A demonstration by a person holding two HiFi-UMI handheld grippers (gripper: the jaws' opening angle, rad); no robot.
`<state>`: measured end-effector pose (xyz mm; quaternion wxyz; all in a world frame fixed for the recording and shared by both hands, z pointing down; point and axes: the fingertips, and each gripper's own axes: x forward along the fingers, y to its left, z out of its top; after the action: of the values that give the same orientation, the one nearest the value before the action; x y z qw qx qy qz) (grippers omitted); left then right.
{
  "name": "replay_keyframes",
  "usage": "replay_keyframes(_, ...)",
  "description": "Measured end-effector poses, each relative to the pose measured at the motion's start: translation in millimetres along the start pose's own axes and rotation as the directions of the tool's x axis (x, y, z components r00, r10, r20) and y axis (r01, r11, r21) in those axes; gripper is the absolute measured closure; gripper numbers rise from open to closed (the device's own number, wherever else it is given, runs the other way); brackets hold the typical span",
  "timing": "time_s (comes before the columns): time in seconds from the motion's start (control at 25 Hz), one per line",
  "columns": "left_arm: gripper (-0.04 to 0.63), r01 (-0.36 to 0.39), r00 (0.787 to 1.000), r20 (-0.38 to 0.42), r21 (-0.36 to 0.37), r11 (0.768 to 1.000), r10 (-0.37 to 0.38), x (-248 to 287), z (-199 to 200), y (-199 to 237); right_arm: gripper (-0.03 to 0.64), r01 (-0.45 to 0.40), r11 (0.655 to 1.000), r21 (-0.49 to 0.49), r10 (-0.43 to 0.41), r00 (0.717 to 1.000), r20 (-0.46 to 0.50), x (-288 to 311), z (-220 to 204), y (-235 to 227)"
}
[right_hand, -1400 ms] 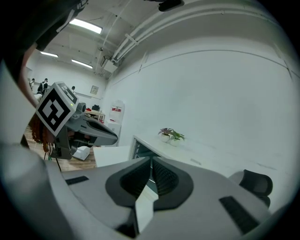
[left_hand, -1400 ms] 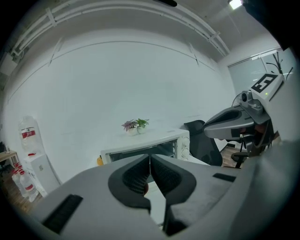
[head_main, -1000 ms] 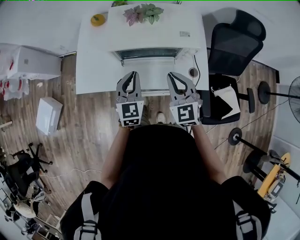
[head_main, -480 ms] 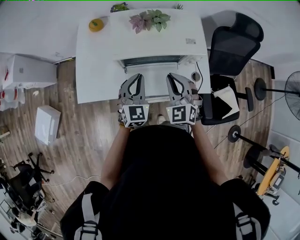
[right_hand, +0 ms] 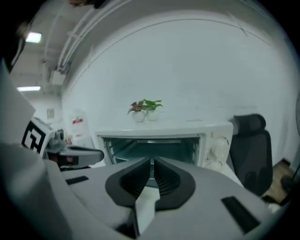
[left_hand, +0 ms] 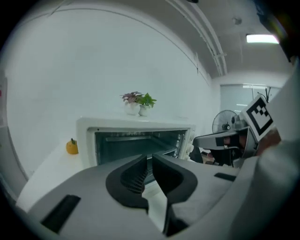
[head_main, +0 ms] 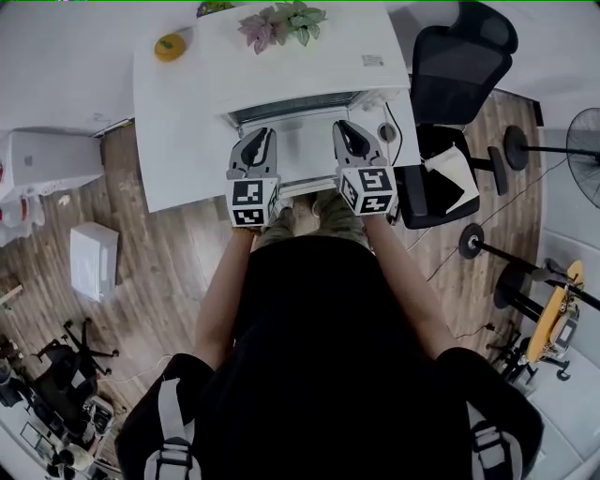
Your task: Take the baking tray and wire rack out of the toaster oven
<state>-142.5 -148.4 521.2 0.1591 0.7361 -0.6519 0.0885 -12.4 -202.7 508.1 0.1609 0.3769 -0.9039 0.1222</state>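
both grippers shut and empty before the open toaster oven

the toaster oven [head_main: 309, 56] stands on the white table [head_main: 178, 131] against the wall, and its door [head_main: 300, 150] is folded down toward the person. the left gripper [head_main: 262, 136] and the right gripper [head_main: 341, 128] hang over the left and right parts of this door and point into the oven. each gripper has its jaws pressed together, with nothing between them. inside the dark cavity a flat shelf [left_hand: 161, 149] shows; whether it is tray or rack i cannot tell. two potted plants [head_main: 281, 23] sit on the oven top. an orange fruit [head_main: 170, 45] lies on the table at the oven's left, and a black chair [head_main: 459, 66] stands at the right.
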Motion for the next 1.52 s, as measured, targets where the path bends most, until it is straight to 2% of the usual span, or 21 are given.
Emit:
replay_keyframes(0.08,0.563,0.017,1.0,0.001,-0.113,0.993,-0.017,11,-8,7,0.584,0.007,0.987,0.164,-0.012,0.999,0.033,12,-7,-15)
replay_keyframes(0.16,0.563,0.04,0.999,0.002,-0.207,0.977,-0.041,24,-16,10,0.583,-0.011,0.962,0.272,-0.007,0.998,0.062,24,-11,-24)
replay_keyframes(0.24,0.563,0.057,0.998,-0.012,-0.223,0.973,-0.062,30,-22,8,0.583,-0.031,0.933,0.358,0.006,0.997,0.07,33,-18,-26)
replay_keyframes(0.36,0.563,0.062,0.998,-0.022,-0.175,0.983,-0.067,35,-19,7,0.583,-0.025,0.885,0.464,0.002,0.999,0.05,47,-30,-29)
replay_keyframes(0.4,0.563,0.06,0.998,-0.019,-0.184,0.981,-0.064,38,-17,8,0.583,-0.011,0.86,0.51,-0.009,0.999,0.036,51,-36,-32)
replay_keyframes(0.52,0.562,0.031,0.999,-0.017,-0.277,0.96,-0.037,45,-19,22,0.581,0.021,0.765,0.644,-0.038,0.999,0.012,64,-49,-38)
replay_keyframes(0.6,0.563,0.014,1.0,-0.006,-0.332,0.943,-0.017,49,-18,31,0.572,0.009,0.728,0.686,-0.031,0.999,0.02,72,-50,-37)
replay_keyframes(0.64,0.561,0.014,1.0,0.0,-0.355,0.935,-0.015,50,-17,32,0.542,-0.009,0.709,0.705,-0.019,0.999,0.032,76,-48,-37)
replay_keyframes(0.68,0.56,0.017,1.0,0.0,-0.378,0.926,-0.018,52,-19,33,0.474,-0.03,0.686,0.727,-0.006,0.999,0.046,80,-47,-36)
replay_keyframes(0.72,0.552,0.02,1.0,-0.003,-0.403,0.915,-0.024,54,-22,33,0.446,-0.046,0.66,0.75,0.003,0.998,0.059,83,-45,-37)
replay_keyframes(0.8,0.512,0.022,0.999,-0.011,-0.474,0.88,-0.031,59,-32,36,0.446,-0.057,0.624,0.78,0.0,0.997,0.073,89,-45,-39)
replay_keyframes(0.88,0.476,0.018,1.0,-0.009,-0.543,0.84,-0.028,64,-39,40,0.446,-0.05,0.609,0.792,-0.01,0.997,0.071,95,-46,-43)
replay_keyframes(1.04,0.476,0.026,1.0,0.012,-0.593,0.805,-0.023,73,-37,43,0.446,-0.044,0.586,0.809,-0.019,0.997,0.068,103,-46,-53)
replay_keyframes(1.08,0.476,0.028,1.0,0.017,-0.613,0.79,-0.023,74,-36,44,0.446,-0.047,0.579,0.814,-0.018,0.997,0.07,103,-46,-54)
replay_keyframes(1.2,0.476,0.023,1.0,0.024,-0.689,0.724,-0.01,77,-37,50,0.446,-0.058,0.544,0.837,-0.008,0.997,0.074,106,-47,-53)
replay_keyframes(1.36,0.476,0.014,1.0,0.023,-0.757,0.653,0.004,87,-38,60,0.446,-0.059,0.49,0.87,-0.019,0.997,0.078,112,-48,-59)
replay_keyframes(1.4,0.476,0.012,1.0,0.024,-0.781,0.624,0.011,89,-39,63,0.446,-0.058,0.48,0.875,-0.02,0.997,0.077,114,-49,-60)
replay_keyframes(1.44,0.476,0.01,0.999,0.027,-0.81,0.586,0.02,90,-41,67,0.446,-0.056,0.473,0.879,-0.02,0.997,0.074,117,-49,-61)
replay_keyframes(1.52,0.476,0.014,0.998,0.041,-0.875,0.484,0.046,92,-47,77,0.449,-0.049,0.47,0.881,-0.02,0.998,0.067,121,-49,-63)
